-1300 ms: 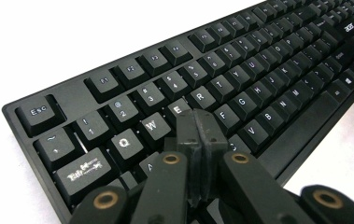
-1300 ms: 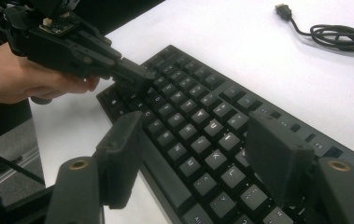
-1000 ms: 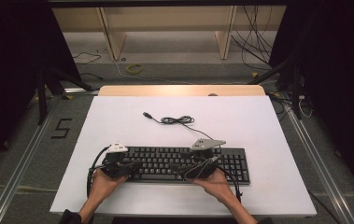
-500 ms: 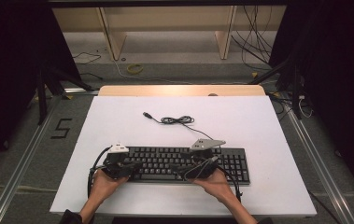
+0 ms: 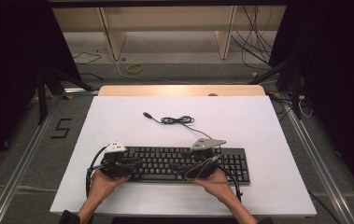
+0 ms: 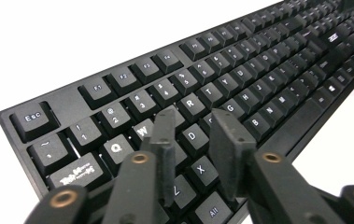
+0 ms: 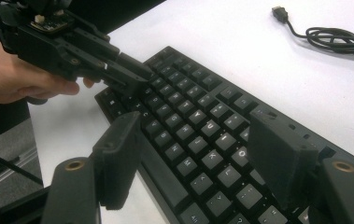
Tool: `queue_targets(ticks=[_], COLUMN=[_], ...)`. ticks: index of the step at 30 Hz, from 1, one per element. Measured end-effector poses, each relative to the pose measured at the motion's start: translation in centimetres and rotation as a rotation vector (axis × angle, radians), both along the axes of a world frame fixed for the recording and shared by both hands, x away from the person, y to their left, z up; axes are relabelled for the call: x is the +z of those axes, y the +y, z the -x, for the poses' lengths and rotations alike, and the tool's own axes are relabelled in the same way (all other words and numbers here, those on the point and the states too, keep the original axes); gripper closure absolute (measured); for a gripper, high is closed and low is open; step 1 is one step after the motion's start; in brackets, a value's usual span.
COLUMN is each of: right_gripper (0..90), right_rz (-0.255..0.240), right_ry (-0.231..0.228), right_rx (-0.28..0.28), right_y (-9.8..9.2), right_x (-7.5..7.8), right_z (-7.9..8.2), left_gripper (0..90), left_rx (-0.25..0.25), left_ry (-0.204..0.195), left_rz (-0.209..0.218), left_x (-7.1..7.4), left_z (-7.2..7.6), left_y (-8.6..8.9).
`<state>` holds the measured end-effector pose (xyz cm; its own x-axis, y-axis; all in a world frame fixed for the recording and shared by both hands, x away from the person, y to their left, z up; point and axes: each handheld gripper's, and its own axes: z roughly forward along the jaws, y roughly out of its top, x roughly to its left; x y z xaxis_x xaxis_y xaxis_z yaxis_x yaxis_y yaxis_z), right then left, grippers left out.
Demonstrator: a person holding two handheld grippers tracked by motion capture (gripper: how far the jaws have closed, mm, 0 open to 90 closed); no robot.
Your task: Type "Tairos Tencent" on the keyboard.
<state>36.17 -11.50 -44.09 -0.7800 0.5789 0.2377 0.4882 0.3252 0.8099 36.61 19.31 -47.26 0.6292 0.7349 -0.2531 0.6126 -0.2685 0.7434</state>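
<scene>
One black keyboard [image 5: 184, 163] lies on one white table [image 5: 258, 126]. One coiled black cable [image 5: 177, 120] rests on the tabletop beyond it, ending in one USB plug [image 5: 146, 114]. Two handheld grippers are over the keyboard: one left gripper [image 5: 130, 164] and one right gripper [image 5: 194, 169], each with two black jaws and each carrying one grey three-cornered plate. Two hands hold them, one left hand [image 5: 103, 179] and one right hand [image 5: 216, 181]. On the floor there is one black figure "5" [image 5: 61, 128] and one yellowish ring of cable [image 5: 136, 68]. Two pale wooden uprights [image 5: 108, 32] stand beyond the table.
</scene>
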Motion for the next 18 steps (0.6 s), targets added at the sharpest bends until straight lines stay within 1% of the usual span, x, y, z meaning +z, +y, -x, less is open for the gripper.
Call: queue_targets(ticks=[2,4,7,11,15,18], right_gripper=[36.0,36.0,36.1,36.2,36.4,36.8], right_rz=[0.001,0.001,0.001,-0.001,0.001,0.007], right_ry=[0.001,0.0,-0.001,-0.002,-0.001,0.002], right_rx=[0.0,0.0,-0.001,0.002,0.007,0.014], right_y=[0.02,0.01,0.01,0.09,0.35,0.65], right_x=[-0.01,0.01,0.03,0.04,-0.02,-0.16], right_z=[0.01,0.01,0.03,0.07,0.21,0.3], left_gripper=[64.8,60.3,52.4,42.1,35.3,32.7], left_rx=[-0.001,0.008,0.015,0.025,0.017,0.015], left_ry=[-0.003,-0.007,-0.021,-0.037,-0.061,-0.072], left_rz=[0.011,0.028,0.032,0.06,0.083,0.096], left_x=[0.1,0.19,0.22,0.32,0.53,0.66], left_z=[0.0,0.07,0.11,0.3,0.58,0.79], left_y=[0.13,0.15,0.24,0.3,0.49,0.55])
